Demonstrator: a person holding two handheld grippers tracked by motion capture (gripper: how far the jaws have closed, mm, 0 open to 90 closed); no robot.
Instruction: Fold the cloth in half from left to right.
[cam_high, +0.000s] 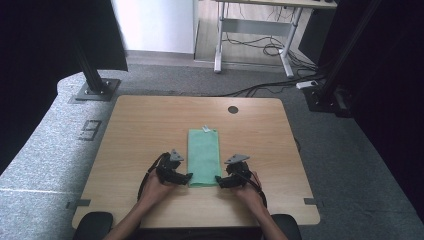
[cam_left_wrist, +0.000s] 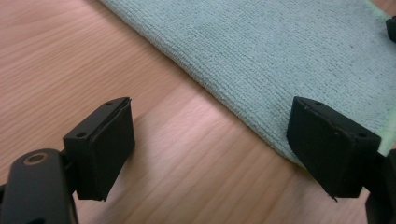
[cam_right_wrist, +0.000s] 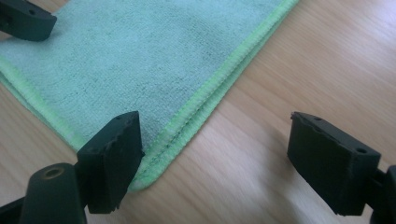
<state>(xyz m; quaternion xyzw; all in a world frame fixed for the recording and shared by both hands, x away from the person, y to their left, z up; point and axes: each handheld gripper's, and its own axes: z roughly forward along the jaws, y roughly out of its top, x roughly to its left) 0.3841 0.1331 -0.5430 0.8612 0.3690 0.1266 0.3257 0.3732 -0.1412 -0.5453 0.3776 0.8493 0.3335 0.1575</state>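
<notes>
Lying flat: folded green terry towel (cam_high: 204, 157), stitched hem, on wood-grain table (cam_high: 140, 130).
Left gripper (cam_left_wrist: 210, 149): jaws wide, empty.
Right gripper (cam_right_wrist: 215, 158): jaws wide, empty.
High view: towel's white tag (cam_high: 206, 128).

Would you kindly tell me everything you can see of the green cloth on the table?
The green cloth is a pale mint, terry-like towel with brighter green stitched hems, folded into a long narrow strip, layered edges showing at its right near corner. It lies flat on the wooden table, long axis running away from the person, a small white tag at its far end. The left tool and right tool, both open, sit at its near corners; neither grips it.
</notes>
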